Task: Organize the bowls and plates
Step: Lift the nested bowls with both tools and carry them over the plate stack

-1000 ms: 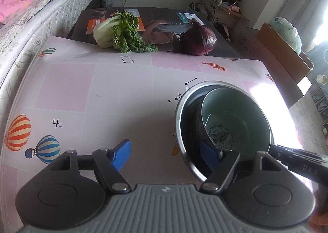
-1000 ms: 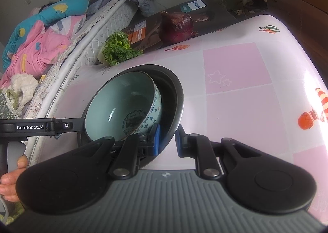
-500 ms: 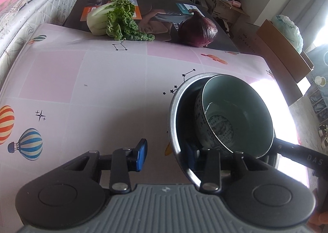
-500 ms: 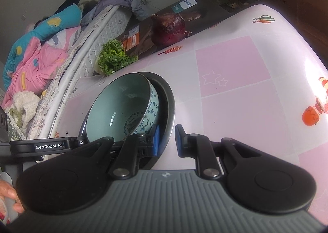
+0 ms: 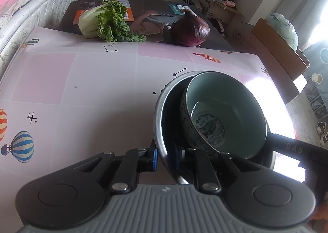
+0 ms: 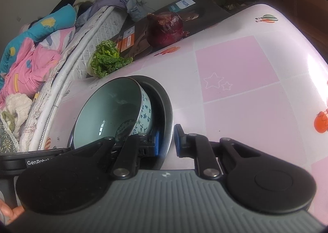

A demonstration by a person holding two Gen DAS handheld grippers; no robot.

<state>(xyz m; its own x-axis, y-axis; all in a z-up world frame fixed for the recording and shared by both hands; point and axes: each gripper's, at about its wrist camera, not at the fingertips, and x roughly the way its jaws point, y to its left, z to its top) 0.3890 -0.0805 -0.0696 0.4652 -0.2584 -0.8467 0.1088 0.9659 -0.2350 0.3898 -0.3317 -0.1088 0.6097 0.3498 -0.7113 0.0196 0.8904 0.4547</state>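
A steel bowl sits on the pink patterned table, with a pale green ceramic bowl with blue patterns leaning tilted inside it. My left gripper is shut on the steel bowl's near rim, one pad outside, one inside. In the right wrist view, my right gripper is shut on the opposite rim of the steel bowl, with the ceramic bowl beyond its left finger.
A leafy cabbage and a red cabbage lie at the table's far edge on a dark printed box. A mattress with bedding borders the left side. Cardboard boxes stand on the right.
My left gripper has moved forward and closed its fingers onto the steel bowl's rim. The right gripper has kept its grip on the other rim.
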